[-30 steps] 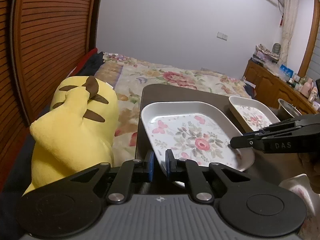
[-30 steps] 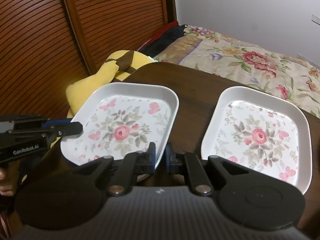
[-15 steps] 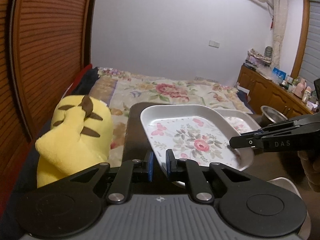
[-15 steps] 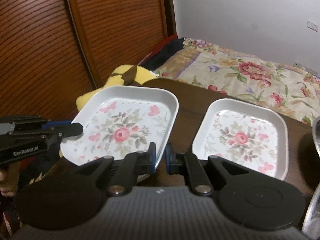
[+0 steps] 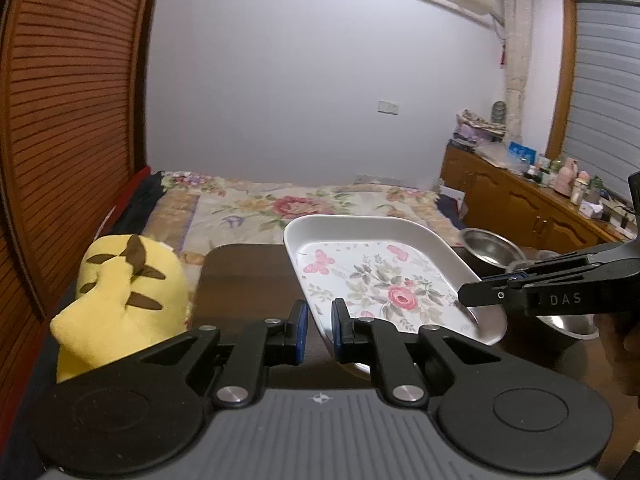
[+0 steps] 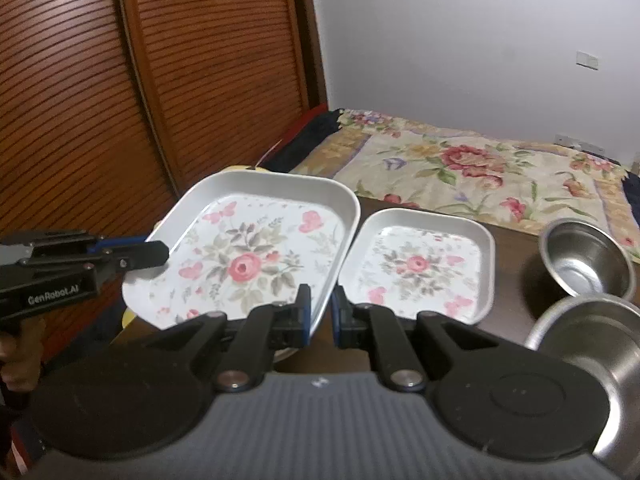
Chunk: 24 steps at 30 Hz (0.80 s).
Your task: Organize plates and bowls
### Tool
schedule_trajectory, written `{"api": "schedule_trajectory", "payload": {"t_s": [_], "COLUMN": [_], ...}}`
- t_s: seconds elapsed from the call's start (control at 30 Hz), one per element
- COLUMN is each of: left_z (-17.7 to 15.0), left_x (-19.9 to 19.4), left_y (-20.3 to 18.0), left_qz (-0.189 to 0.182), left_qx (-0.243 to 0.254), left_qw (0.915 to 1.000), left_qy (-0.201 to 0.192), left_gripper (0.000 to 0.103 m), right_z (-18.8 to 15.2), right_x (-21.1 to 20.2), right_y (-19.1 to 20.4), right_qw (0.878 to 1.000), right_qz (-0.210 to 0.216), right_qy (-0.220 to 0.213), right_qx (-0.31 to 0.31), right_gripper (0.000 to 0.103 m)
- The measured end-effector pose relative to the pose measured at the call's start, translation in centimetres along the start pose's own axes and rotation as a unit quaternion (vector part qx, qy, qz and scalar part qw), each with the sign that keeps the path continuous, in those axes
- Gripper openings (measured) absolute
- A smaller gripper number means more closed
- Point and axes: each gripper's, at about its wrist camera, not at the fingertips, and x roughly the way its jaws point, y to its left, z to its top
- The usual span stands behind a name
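Left wrist view first: left gripper (image 5: pixel 319 330) level, jaws narrow and clamped on the near rim of the large floral plate (image 5: pixel 384 280), held up off the desk (image 5: pixel 248 276). Right gripper (image 5: pixel 466 298) reaching in from the right side, pinching the plate's opposite rim. Plate tilted slightly, nothing in it. Beyond it, two steel bowls (image 5: pixel 490 246) on the desk, partly hidden. Yellow plush toy (image 5: pixel 120 300) just beside the desk's left edge, floral bed (image 5: pixel 296 206) behind, slatted wooden doors (image 5: pixel 68 120) at left, cluttered wooden dresser (image 5: pixel 532 208) along the right wall.

Right wrist view now: right gripper (image 6: pixel 320 316) jaws narrow, gripping the large floral plate (image 6: pixel 256 252) by its near corner; left gripper (image 6: pixel 160 252) biting the rim from the left. Small floral plate (image 6: pixel 420 264) flat on the desk (image 6: pixel 516 272), just beside the raised one. Far steel bowl (image 6: pixel 586 260) and near steel bowl (image 6: pixel 588 340) close together at right, both holding nothing.
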Motion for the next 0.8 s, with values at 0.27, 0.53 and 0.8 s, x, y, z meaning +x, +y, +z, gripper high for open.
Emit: {"api": "schedule_trajectory", "payload": {"t_s": [0.27,0.53,0.8], "left_z": [-0.5,-1.3,-2.1], "left_x": [-0.6,-1.9,-3.0], "left_y": [-2.6,-4.4,-5.1], "left_qz": [-0.024,-0.037,-0.043], "left_qx": [0.016,0.022,0.024], "left_qw": [0.9996,0.9990,0.9988], "left_qy": [0.007,0.008,0.008], "left_gripper": [0.014,0.014,0.014], "right_z": [-1.3,-2.8,-4.2], "right_x": [-3.1,-5.5,-7.0], "right_y": [-1.3,-1.8,-1.7], "right_qw": [1.000,1.000,1.000], "right_qz": [-0.016,-0.024,-0.022], "right_qy": [-0.011,-0.013,-0.015], "right_qx": [0.012,0.013,0.012], "right_gripper": [0.012,0.012,0.012]}}
